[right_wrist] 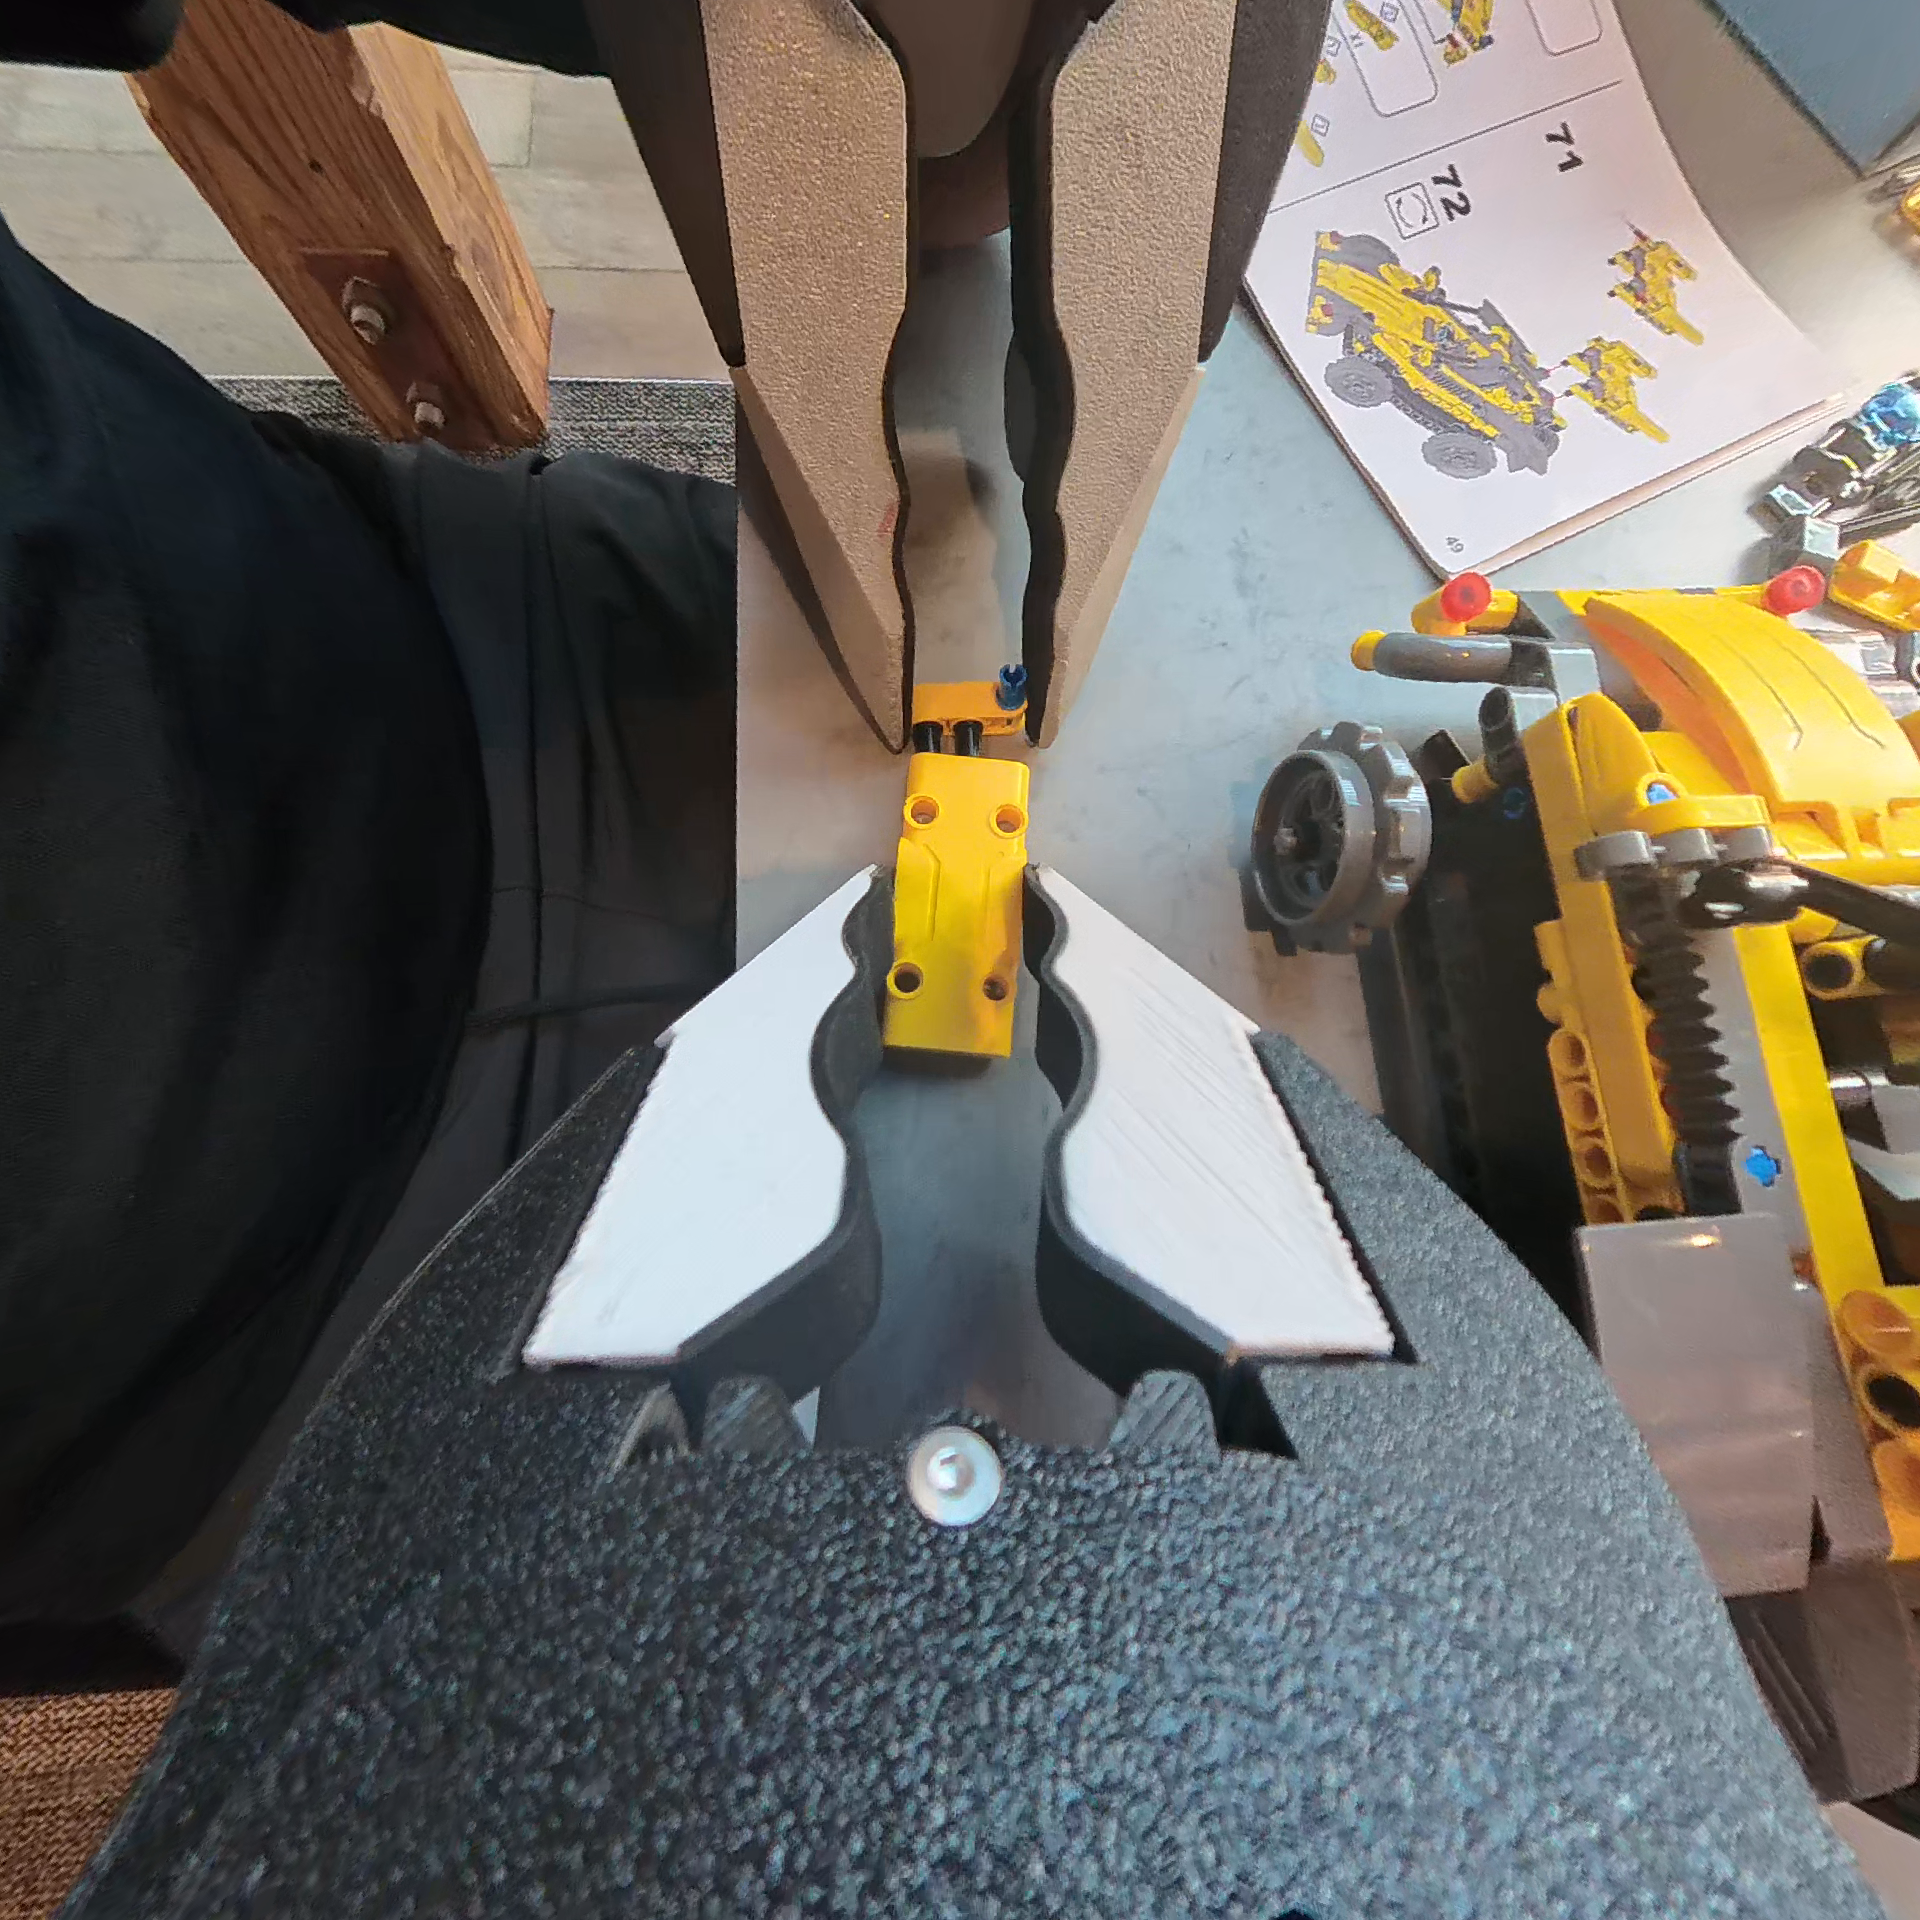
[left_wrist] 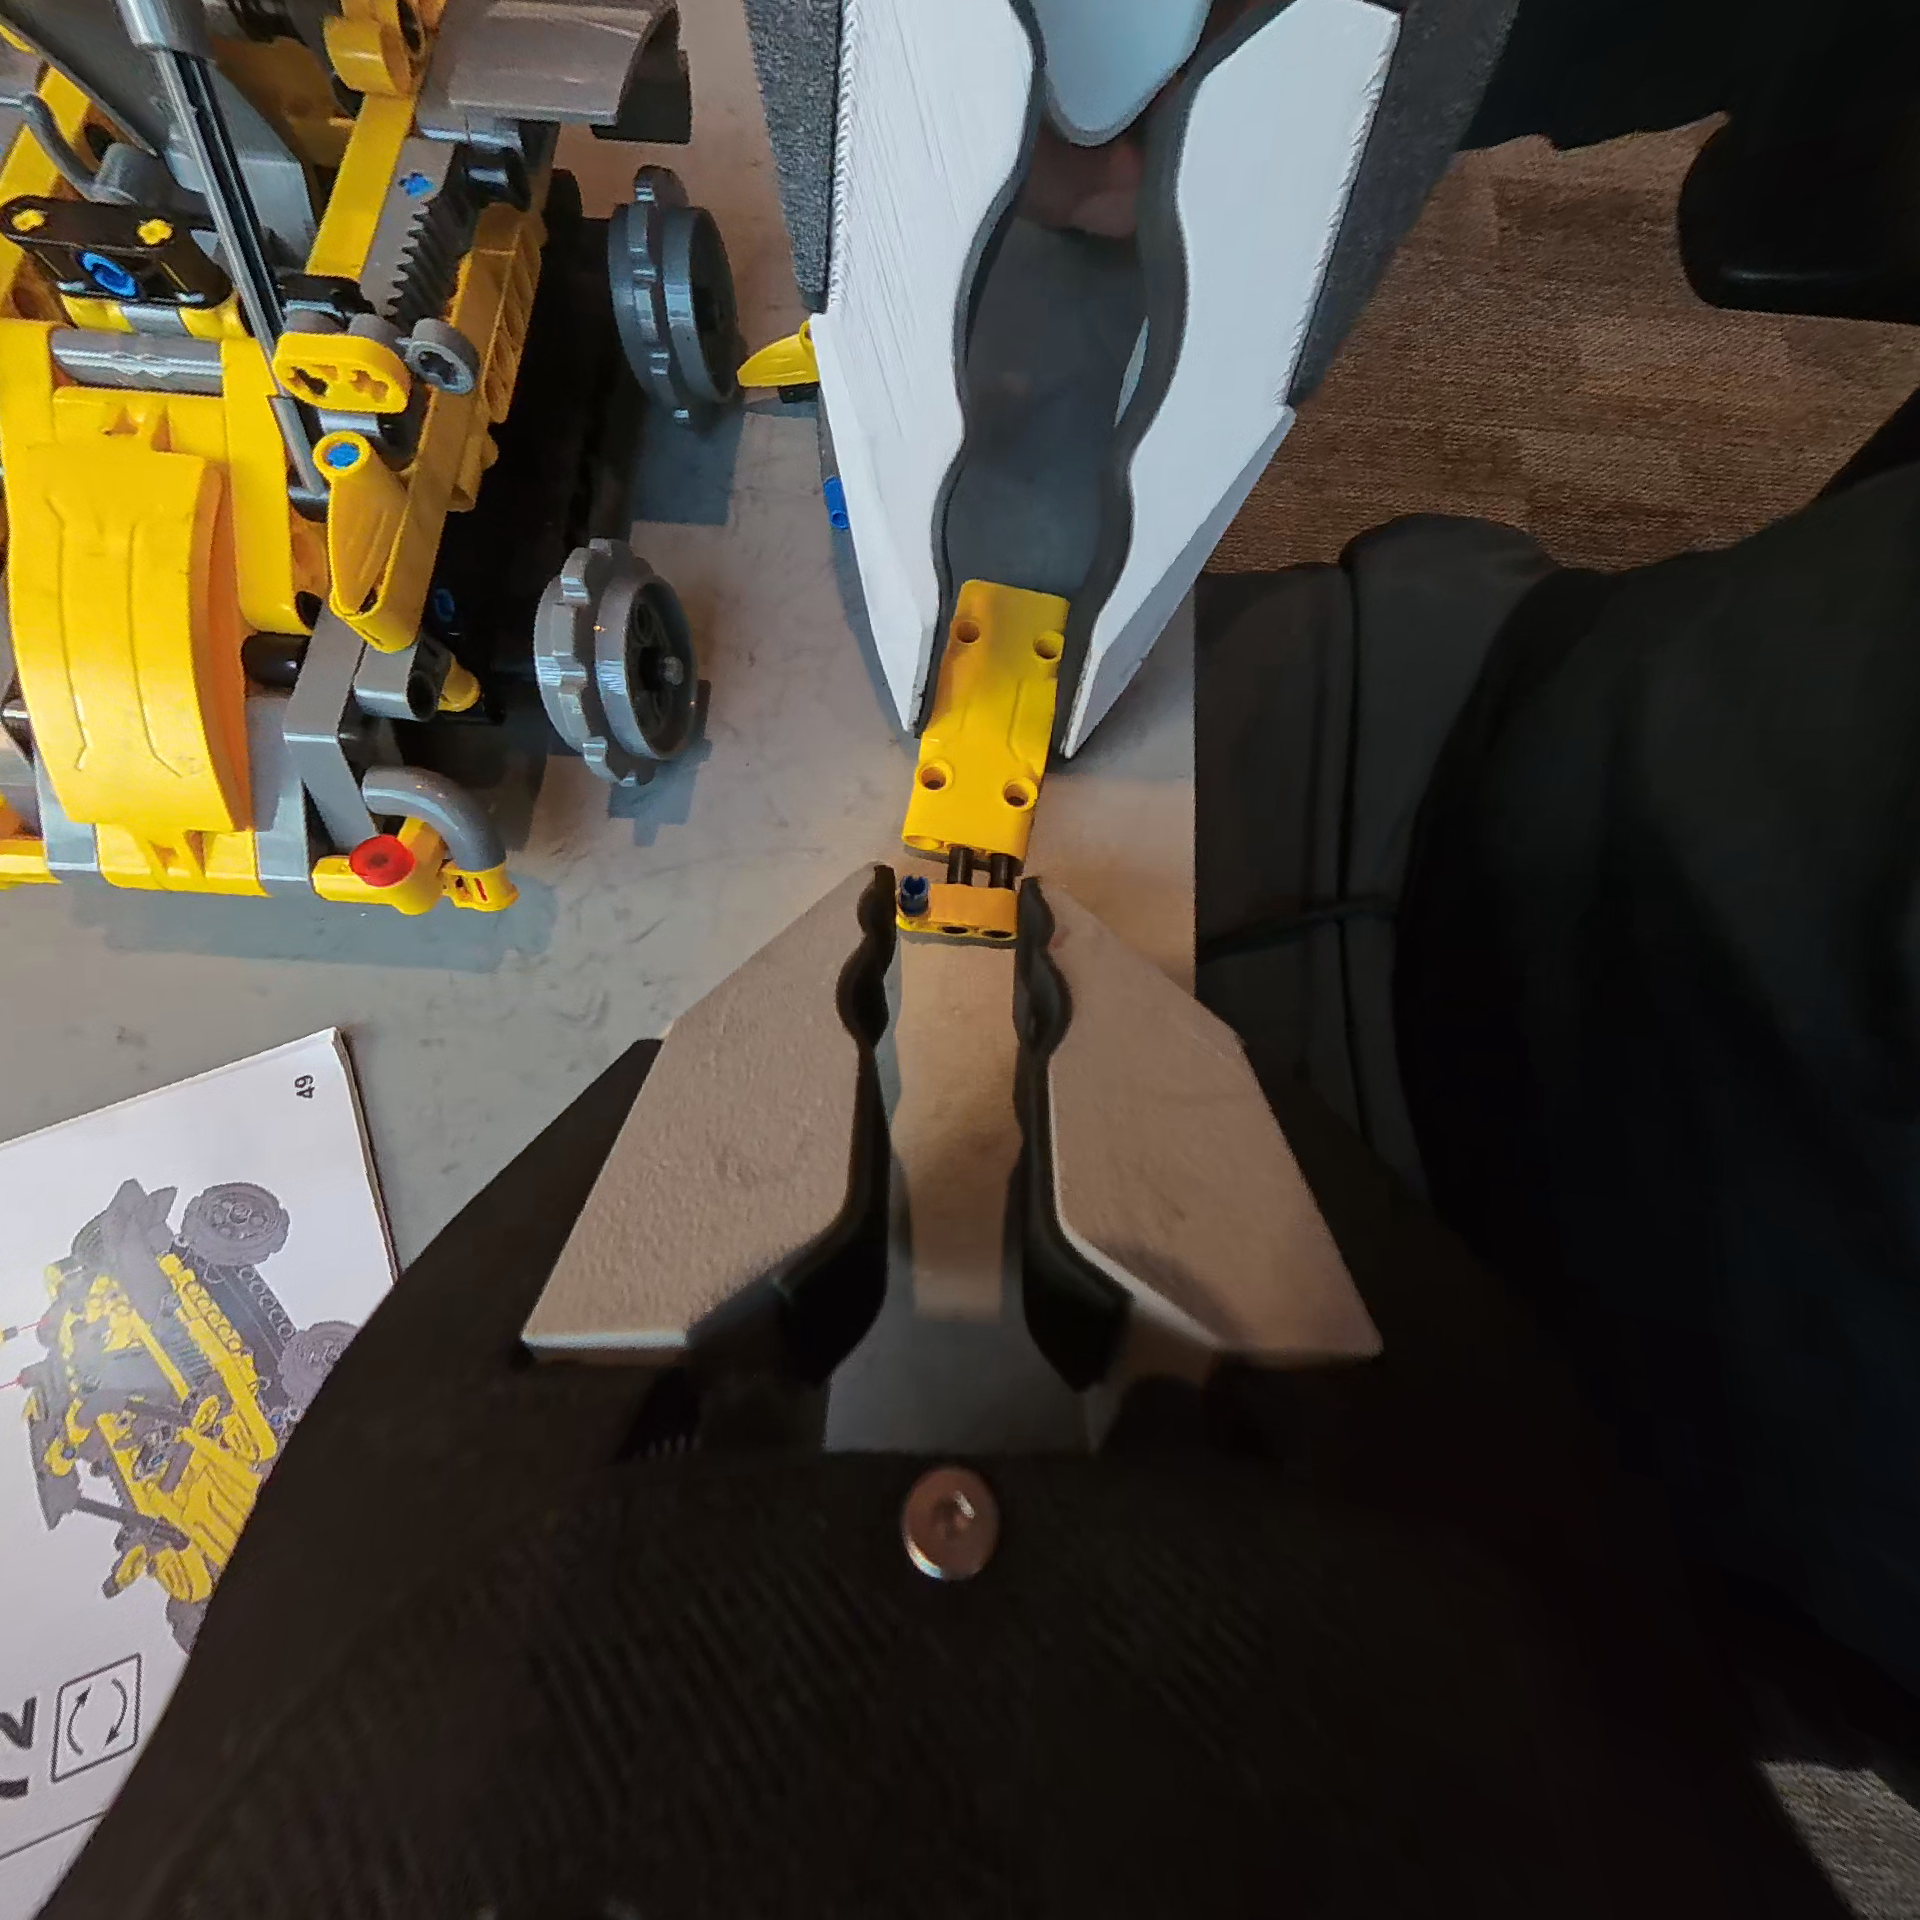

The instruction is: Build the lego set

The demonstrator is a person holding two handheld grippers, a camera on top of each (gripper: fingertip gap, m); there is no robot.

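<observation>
Yellow plastic fills both grips; my right gripper (right_wrist: 956, 914) pinches the yellow panel (right_wrist: 954, 925) lengthwise; my left gripper (left_wrist: 958, 902) clamps the short yellow beam (left_wrist: 961, 909); its black pins (left_wrist: 980, 864) face the panel's end, collinear, just apart, above the table (left_wrist: 727, 966).

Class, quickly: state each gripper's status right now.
Left gripper: shut on small yellow beam.
Right gripper: shut on yellow panel.

A yellow panel (right_wrist: 961, 925) is sitting between white gripper fingers (right_wrist: 727, 1143); a yellow beam (left_wrist: 961, 907) is showing black pins, blue peg.
</observation>
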